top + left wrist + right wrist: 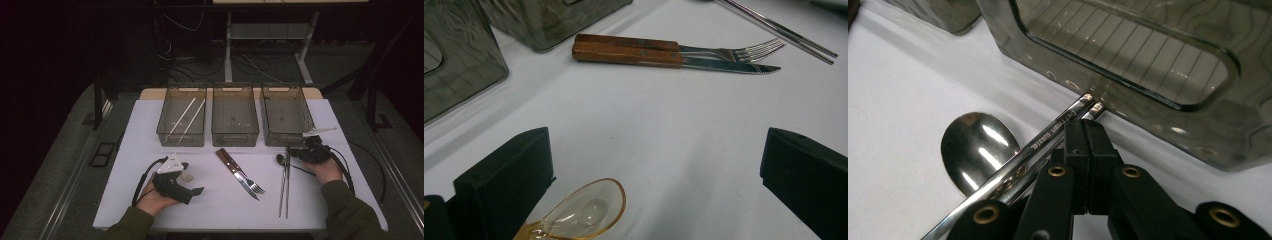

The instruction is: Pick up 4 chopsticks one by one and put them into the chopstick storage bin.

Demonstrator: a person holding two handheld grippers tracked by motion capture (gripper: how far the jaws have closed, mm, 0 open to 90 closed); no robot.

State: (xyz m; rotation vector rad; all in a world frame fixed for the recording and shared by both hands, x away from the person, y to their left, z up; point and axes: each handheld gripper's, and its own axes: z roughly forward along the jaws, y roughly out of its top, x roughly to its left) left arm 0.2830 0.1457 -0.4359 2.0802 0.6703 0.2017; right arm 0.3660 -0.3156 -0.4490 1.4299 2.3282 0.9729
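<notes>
- Here, my right tool (1087,131) sat low at the near wall of the right-hand bin (285,115), with its jaws brought fully together.
- In the right gripper view the black jaw tips met just beside the far ends of the steel chopsticks (1058,125); whether they pinched the sticks or only lay against them I could not tell.
- The chopsticks ran from the foot of that bin back toward me along the white bench (150,130), side by side and touching.
- A steel spoon (979,147) lay bowl-up just left of the chopstick tips, its bowl partly under them.
- My left tool (656,172) rested near the front left of the bench, jaws standing wide apart with nothing between the pads.
- A clear amber plastic spoon (586,212) lay on the bench just inside the left jaw of that tool, close against it.
- Farther out, a wood-handled knife (674,57) and a wood-handled fork (684,46) lay side by side and touching, near the middle of the bench.
- The left-hand bin (182,120) held two white chopsticks (186,117), lying at a slant.
- The middle bin (235,115) stood between the other two.
</notes>
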